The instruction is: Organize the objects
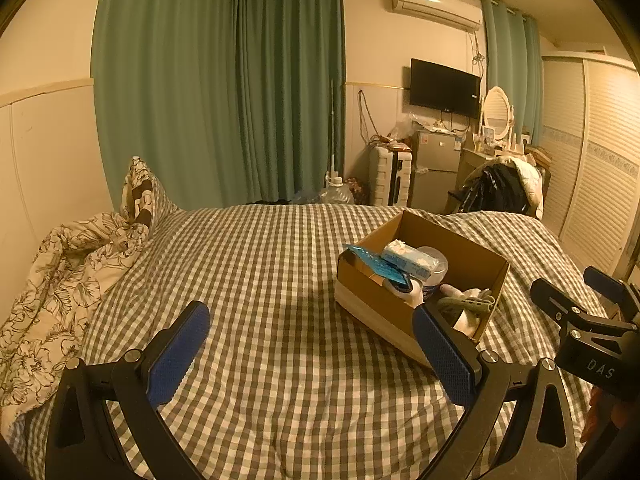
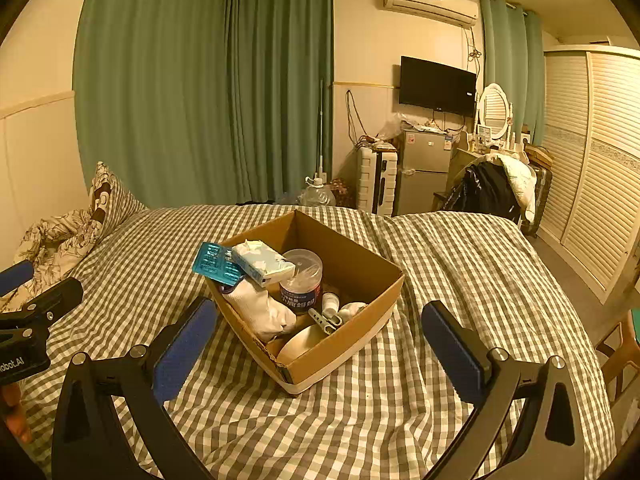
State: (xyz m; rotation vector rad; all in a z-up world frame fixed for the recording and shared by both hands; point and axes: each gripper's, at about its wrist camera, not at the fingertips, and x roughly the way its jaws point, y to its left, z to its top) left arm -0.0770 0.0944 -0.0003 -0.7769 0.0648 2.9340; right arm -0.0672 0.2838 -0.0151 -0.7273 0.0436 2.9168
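Note:
An open cardboard box (image 2: 360,268) stands on the checked bed; it also shows in the left wrist view (image 1: 472,260). In it lie a blue blister pack (image 2: 216,264), a tissue pack (image 2: 262,262), a clear round tub (image 2: 302,280), a white sock (image 2: 260,308), a small tube and a clip (image 2: 326,320). My right gripper (image 2: 318,344) is open and empty, its fingers either side of the box's near corner. My left gripper (image 1: 312,348) is open and empty over bare bedding, left of the box.
The checked bedspread (image 2: 440,264) covers the bed. A floral quilt and pillow (image 1: 80,256) lie at the left. Beyond the bed stand a suitcase (image 2: 376,180), a small fridge (image 2: 424,168), a chair with clothes (image 2: 492,188) and a louvred wardrobe (image 2: 592,184).

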